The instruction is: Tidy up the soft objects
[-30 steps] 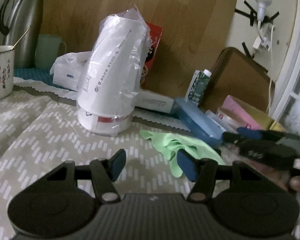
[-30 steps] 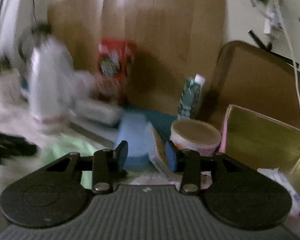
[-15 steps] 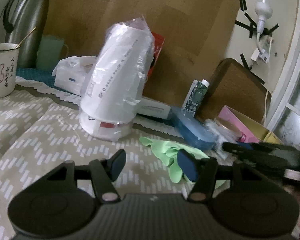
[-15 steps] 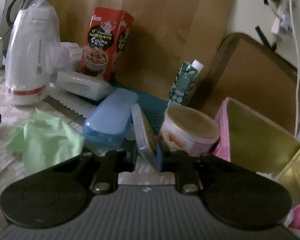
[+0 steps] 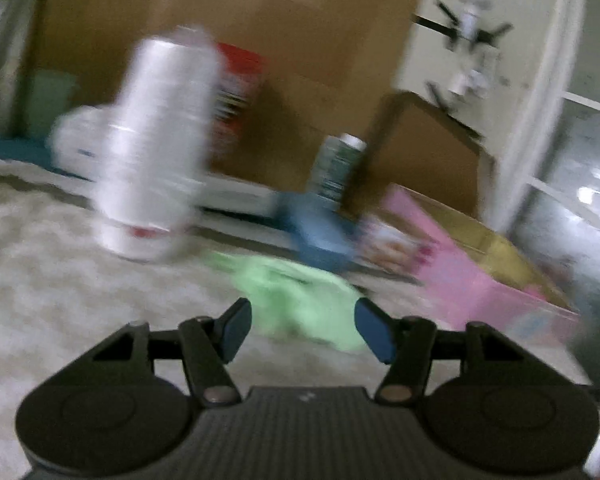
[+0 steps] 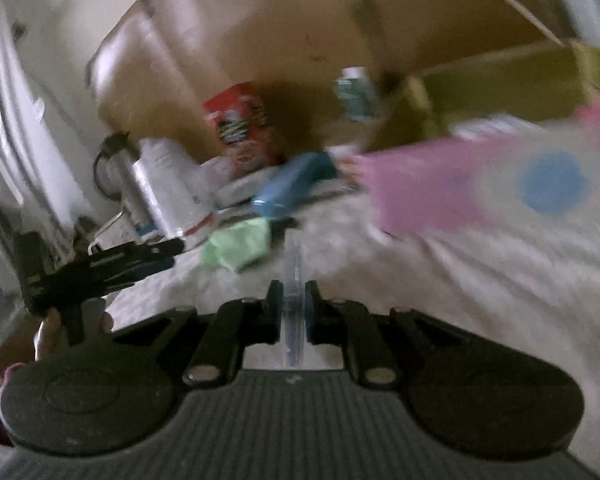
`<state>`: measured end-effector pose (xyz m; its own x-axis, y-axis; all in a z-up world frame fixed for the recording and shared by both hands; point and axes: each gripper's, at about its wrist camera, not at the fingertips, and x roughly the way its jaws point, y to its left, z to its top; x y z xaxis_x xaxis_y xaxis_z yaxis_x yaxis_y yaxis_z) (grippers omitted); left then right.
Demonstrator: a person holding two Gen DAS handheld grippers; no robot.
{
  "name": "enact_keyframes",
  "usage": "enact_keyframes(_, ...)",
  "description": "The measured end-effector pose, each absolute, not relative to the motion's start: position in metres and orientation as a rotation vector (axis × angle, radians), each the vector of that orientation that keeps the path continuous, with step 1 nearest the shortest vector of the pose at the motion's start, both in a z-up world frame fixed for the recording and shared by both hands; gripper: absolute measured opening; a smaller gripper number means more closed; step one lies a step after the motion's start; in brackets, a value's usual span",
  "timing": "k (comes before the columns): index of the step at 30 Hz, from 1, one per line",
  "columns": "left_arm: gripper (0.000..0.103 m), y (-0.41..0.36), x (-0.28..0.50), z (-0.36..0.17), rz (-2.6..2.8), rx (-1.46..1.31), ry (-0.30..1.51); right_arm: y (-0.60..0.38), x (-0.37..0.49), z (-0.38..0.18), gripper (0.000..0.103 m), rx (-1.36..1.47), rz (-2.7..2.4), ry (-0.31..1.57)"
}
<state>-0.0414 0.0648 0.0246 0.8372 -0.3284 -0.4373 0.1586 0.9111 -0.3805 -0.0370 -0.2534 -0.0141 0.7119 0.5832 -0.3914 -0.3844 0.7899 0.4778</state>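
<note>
A crumpled green cloth [image 5: 300, 300] lies on the patterned tablecloth just ahead of my left gripper [image 5: 302, 330], which is open and empty. The cloth also shows in the right wrist view [image 6: 240, 246]. My right gripper [image 6: 293, 308] is shut on a thin flat clear case [image 6: 292, 280], held edge-on above the tablecloth. The left gripper shows in the right wrist view [image 6: 156, 258] at the left. Both views are blurred by motion.
A white plastic-wrapped container [image 5: 156, 148], a red snack box [image 6: 240, 120], a blue case [image 5: 320, 232], a small carton [image 5: 336, 168] and a pink box with a gold inside [image 5: 480, 272] stand along the back. A metal flask [image 6: 112, 168] is far left.
My right gripper has pulled back and lifted away from the back row with the thin case held in it, rolling as it went. My left gripper has shifted right, still open.
</note>
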Motion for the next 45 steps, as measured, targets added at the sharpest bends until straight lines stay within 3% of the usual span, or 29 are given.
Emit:
enact_keyframes(1,0.058,0.055,-0.041,0.026,-0.302,-0.34,0.53,-0.262,-0.042,-0.016,0.022,0.375,0.501,0.548)
enact_keyframes(4,0.058,0.017,-0.037,0.032,-0.406,-0.298,0.564,-0.276,-0.057,-0.017,0.049,0.362,0.417,0.492)
enact_keyframes(10,0.058,-0.052,-0.014,0.028,-0.555,-0.234,0.717,-0.244,-0.084,-0.022,0.069,0.101,0.429,0.402)
enact_keyframes(16,0.058,-0.09,-0.02,0.019,-0.637,-0.256,0.847,-0.228,-0.088,-0.043,0.07,-0.096,0.415,0.404)
enact_keyframes(19,0.061,-0.096,-0.022,0.015,-0.624,-0.266,0.874,-0.236,-0.086,-0.047,0.058,-0.055,0.436,0.408)
enact_keyframes(21,0.063,-0.095,-0.02,0.015,-0.614,-0.298,0.888,-0.241,-0.083,-0.044,0.058,0.004,0.459,0.42)
enact_keyframes(22,0.06,-0.093,-0.02,0.015,-0.613,-0.322,0.895,-0.243,-0.078,-0.043,0.058,0.058,0.469,0.431)
enact_keyframes(25,0.033,-0.087,-0.018,0.017,-0.609,-0.365,0.895,-0.26,-0.075,-0.044,0.058,0.291,0.574,0.461)
enact_keyframes(26,0.03,-0.087,-0.018,0.019,-0.612,-0.369,0.885,-0.264,-0.074,-0.045,0.058,0.341,0.595,0.461)
enact_keyframes(36,0.032,-0.121,0.022,0.083,-0.666,-0.27,0.693,-0.269,-0.068,-0.003,0.058,0.306,0.518,0.245)
enact_keyframes(42,0.035,-0.146,0.081,0.085,-0.578,-0.23,0.655,-0.273,-0.008,0.008,0.058,0.296,0.404,0.209)
enact_keyframes(45,0.042,-0.154,0.105,0.076,-0.505,-0.201,0.657,-0.273,0.027,0.007,0.058,0.27,0.367,0.24)
